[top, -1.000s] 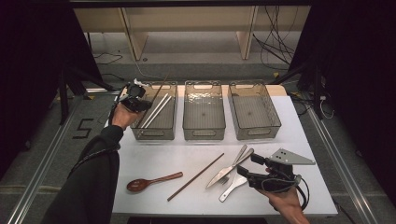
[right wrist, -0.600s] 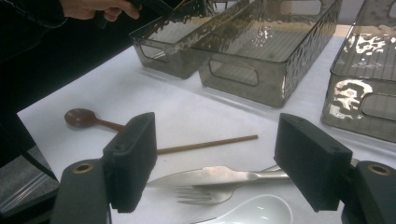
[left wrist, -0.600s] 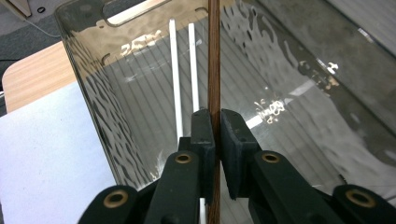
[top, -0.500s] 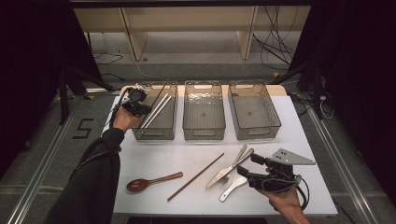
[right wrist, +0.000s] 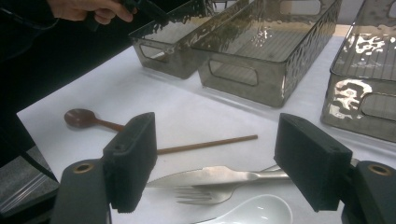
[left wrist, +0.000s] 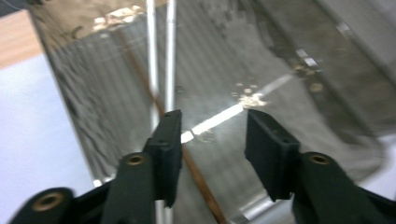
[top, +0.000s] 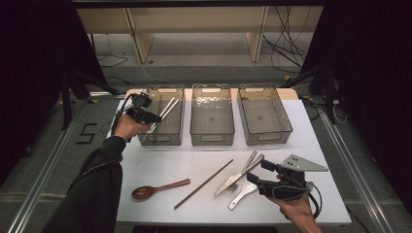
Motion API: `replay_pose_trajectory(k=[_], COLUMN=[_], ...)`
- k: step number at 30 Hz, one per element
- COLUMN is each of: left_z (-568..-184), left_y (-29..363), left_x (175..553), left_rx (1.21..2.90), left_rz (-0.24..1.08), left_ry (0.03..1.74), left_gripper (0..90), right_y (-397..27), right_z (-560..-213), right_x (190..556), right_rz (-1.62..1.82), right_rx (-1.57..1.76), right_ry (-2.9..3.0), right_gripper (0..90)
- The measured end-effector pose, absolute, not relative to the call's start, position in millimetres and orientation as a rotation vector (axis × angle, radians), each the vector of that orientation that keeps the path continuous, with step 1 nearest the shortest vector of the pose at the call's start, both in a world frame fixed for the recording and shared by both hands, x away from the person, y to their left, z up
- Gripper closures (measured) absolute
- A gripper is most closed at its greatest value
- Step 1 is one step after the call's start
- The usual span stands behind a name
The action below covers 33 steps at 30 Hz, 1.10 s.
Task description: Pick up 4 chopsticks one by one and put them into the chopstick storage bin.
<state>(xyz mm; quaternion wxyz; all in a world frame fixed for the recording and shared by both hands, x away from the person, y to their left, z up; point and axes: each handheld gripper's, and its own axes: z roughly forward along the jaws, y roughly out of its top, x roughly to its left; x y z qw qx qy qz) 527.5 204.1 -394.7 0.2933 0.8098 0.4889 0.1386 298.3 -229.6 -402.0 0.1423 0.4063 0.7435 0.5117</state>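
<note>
**Left gripper opens over the chopstick bin while the right one waits above the cutlery**

In the high view the left gripper [top: 154, 116] sits at the upper left of the frame, over the near left edge of the left bin [top: 148, 136], the first of three smoky clear bins in a row at the back of the white surface [top: 145, 160]. Its jaws have just been opening, and in the left gripper view they stand apart with nothing pressed between the pads. Below them, inside that bin, lie two silver chopsticks [left wrist: 152, 56] side by side and a brown chopstick [left wrist: 196, 177] that crosses under them at a slant, all resting against the ribbed floor and wall of the bin.

The middle bin [top: 212, 138] and the right bin [top: 266, 137] stand just beside it, upper centre of the high view.

The right gripper [top: 253, 175] hangs low at the lower right of the high view, held in the person's hand [top: 296, 211], its jaws wide apart and gripping nothing. In the right gripper view a knife [right wrist: 219, 176] and a fork [right wrist: 205, 193] lie between and beyond the pads, the two touching, with a white spoon [right wrist: 254, 210] just nearer at the bottom edge. Further out on the surface lie a second brown chopstick [right wrist: 205, 144] and, toward the left of the frame, a wooden spoon [right wrist: 84, 118], well apart from the bins.
</note>
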Motion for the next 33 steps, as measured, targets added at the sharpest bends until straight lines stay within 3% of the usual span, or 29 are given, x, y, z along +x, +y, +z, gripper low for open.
replay_pose_trajectory(k=[7,11,27,33], left_z=[-371.8,-365.1,-377.9,-386.9], left_y=[191.5,181.3,145.9,137.5], left_x=[494.1,474.3,424.0,408.3], left_rx=[2.119,2.128,2.277,2.327], left_rz=[0.316,0.298,0.172,0.152], left_ry=[1.239,1.187,1.051,1.031], left_gripper=[35.0,30.3,17.5,17.0], right_y=[-229.3,-229.2,-228.6,-227.9], right_z=[-402.0,-402.0,-400.9,-400.7], right_x=[298.1,298.1,296.8,296.3], right_rz=[1.473,1.472,1.471,1.472], right_rx=[1.175,1.174,1.166,1.165], right_ry=[2.146,2.146,2.143,2.147], right_gripper=[30.3,30.3,30.3,30.3])
